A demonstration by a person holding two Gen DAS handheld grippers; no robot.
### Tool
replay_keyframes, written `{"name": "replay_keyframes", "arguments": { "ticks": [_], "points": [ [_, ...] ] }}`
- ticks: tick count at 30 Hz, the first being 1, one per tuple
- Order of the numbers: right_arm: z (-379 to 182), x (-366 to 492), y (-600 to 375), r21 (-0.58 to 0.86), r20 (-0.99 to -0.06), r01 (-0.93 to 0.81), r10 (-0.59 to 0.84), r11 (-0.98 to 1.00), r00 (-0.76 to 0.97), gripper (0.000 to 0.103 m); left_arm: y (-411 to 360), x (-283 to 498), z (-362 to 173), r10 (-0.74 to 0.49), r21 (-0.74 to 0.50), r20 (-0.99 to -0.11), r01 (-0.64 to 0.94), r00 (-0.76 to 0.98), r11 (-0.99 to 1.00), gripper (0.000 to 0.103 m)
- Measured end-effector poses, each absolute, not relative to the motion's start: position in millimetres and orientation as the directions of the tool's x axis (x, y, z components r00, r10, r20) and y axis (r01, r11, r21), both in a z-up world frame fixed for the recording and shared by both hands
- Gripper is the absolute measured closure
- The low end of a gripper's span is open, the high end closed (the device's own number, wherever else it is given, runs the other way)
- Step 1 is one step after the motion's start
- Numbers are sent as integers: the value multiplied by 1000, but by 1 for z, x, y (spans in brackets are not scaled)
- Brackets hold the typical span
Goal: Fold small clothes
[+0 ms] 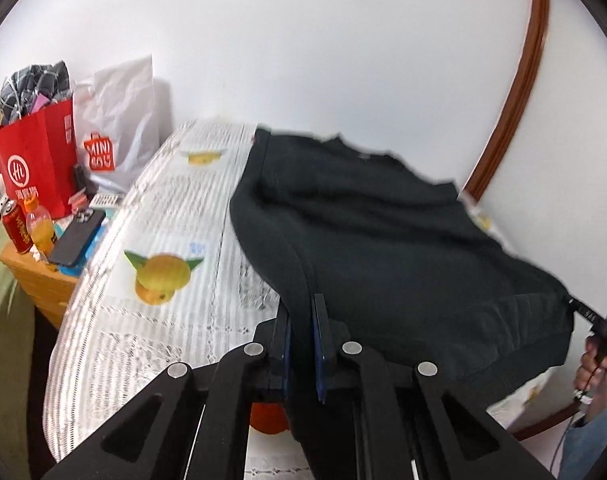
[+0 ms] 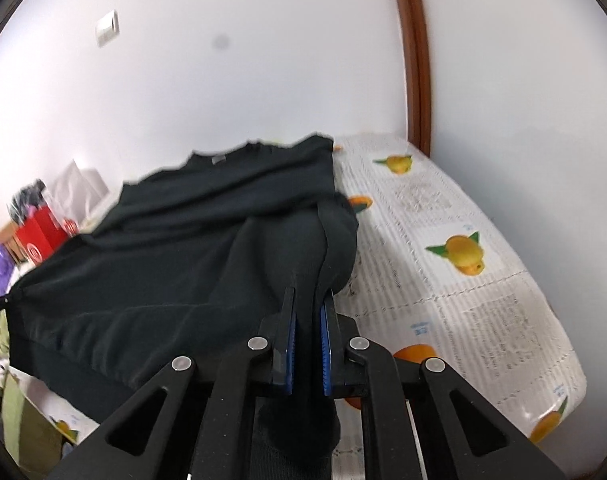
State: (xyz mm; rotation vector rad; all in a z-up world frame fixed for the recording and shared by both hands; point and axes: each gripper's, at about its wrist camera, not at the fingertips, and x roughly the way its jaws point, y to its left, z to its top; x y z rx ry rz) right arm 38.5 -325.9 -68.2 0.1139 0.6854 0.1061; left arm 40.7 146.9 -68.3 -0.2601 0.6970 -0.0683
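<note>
Dark sweater (image 1: 383, 248) spread across the fruit-print tablecloth (image 1: 155, 208), collar toward the wall, near edge lifted off the cloth. Left gripper (image 1: 301, 320) clamped on the left near corner of the sweater, right gripper (image 2: 308, 312) clamped on a bunched fold at the right near corner, fabric filling the gap between both pairs of blue pads. Looks soft, limp and fairly light, prone to sagging between the holds; best gripped at hem corners and kept taut while folding toward the collar.

Both wrist fisheyes look forward and slightly down along their fingers, close over the table (image 1: 151, 320), sharing the dark sweater (image 1: 383, 248) and white wall (image 2: 243, 92).
</note>
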Motion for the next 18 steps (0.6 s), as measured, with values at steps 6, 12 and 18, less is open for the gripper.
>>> {"name": "replay_keyframes", "arguments": {
  "ticks": [6, 12, 18],
  "points": [
    [-35, 16, -339, 196, -538, -89, 183, 977, 823, 94, 146, 29, -34, -162, -247, -533, 30, 830, 968, 94],
    [-14, 40, -332, 192, -509, -73, 163, 979, 845, 94, 144, 54, -19, -109, -215, -525, -8, 844, 977, 94],
    [-6, 96, -321, 184, -523, -65, 154, 981, 838, 93, 149, 109, -19, -71, -224, -564, -70, 823, 972, 94]
  ]
}}
